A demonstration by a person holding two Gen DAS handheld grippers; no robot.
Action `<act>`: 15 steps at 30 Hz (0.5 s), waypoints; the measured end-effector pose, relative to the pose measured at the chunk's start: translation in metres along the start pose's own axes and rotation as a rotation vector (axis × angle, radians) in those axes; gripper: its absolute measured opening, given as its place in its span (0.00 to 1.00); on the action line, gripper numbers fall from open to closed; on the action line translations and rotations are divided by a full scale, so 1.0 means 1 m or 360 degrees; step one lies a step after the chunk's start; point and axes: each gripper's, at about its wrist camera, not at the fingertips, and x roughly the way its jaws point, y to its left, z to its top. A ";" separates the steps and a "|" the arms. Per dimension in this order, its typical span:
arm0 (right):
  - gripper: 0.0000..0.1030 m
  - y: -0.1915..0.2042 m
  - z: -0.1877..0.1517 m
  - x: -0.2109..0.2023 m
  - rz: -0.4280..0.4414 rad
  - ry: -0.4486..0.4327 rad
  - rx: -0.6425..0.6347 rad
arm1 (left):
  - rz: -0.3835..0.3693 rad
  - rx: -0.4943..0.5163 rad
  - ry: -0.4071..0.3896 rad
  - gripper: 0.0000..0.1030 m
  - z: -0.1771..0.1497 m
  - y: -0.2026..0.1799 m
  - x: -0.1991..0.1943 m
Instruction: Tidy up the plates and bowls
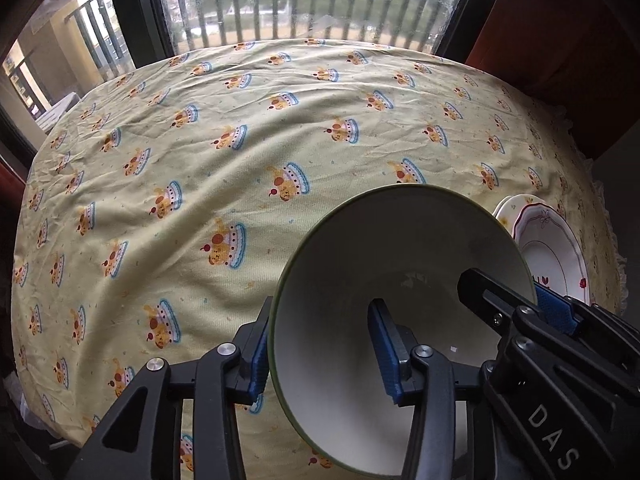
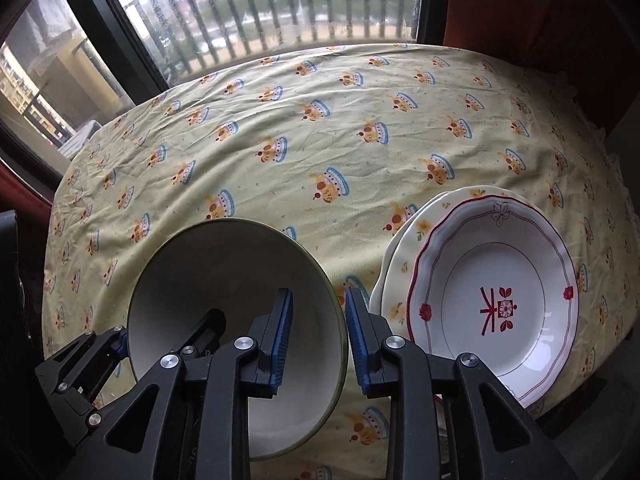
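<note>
Left tool (image 1: 324,348): pads straddle bowl's (image 1: 400,264) left wall, standing clear, nothing clamped. Right tool (image 2: 318,340): pads straddle bowl's right wall, likewise apart and not pressing. Bowl: low on the table (image 1: 200,160), between both tools. Stacked plates (image 2: 492,300): just beside bowl, on right tool's side, so nearer that hand.

White bowl (image 2: 224,280) beside stacked plates (image 2: 496,304)

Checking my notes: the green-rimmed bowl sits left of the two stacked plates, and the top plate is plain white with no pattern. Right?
Not quite. The top plate has a red rim line, red flowers and a red centre motif, as the right wrist view shows. The green-rimmed bowl does sit left of the stack.
</note>
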 end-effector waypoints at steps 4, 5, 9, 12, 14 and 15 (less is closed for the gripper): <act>0.44 -0.002 -0.006 -0.005 -0.0068 -0.0012 0.0108 | -0.0076 0.0013 0.0033 0.66 0.001 0.008 0.004; 0.48 -0.002 -0.007 -0.007 -0.0089 -0.0020 0.0119 | -0.0095 0.0012 0.0039 0.69 0.001 0.010 0.006; 0.59 -0.006 -0.012 -0.011 -0.0147 -0.0037 0.0198 | -0.0196 0.0021 0.0063 0.75 -0.001 0.019 0.014; 0.62 -0.008 -0.015 -0.013 -0.0178 -0.0044 0.0250 | -0.0257 0.0038 0.0105 0.74 -0.002 0.022 0.024; 0.64 -0.007 -0.017 -0.013 -0.0201 -0.0041 0.0263 | -0.0325 0.0012 0.0143 0.74 -0.003 0.025 0.028; 0.64 -0.007 -0.018 -0.014 -0.0211 -0.0037 0.0273 | -0.0354 -0.0009 0.0156 0.74 -0.003 0.027 0.029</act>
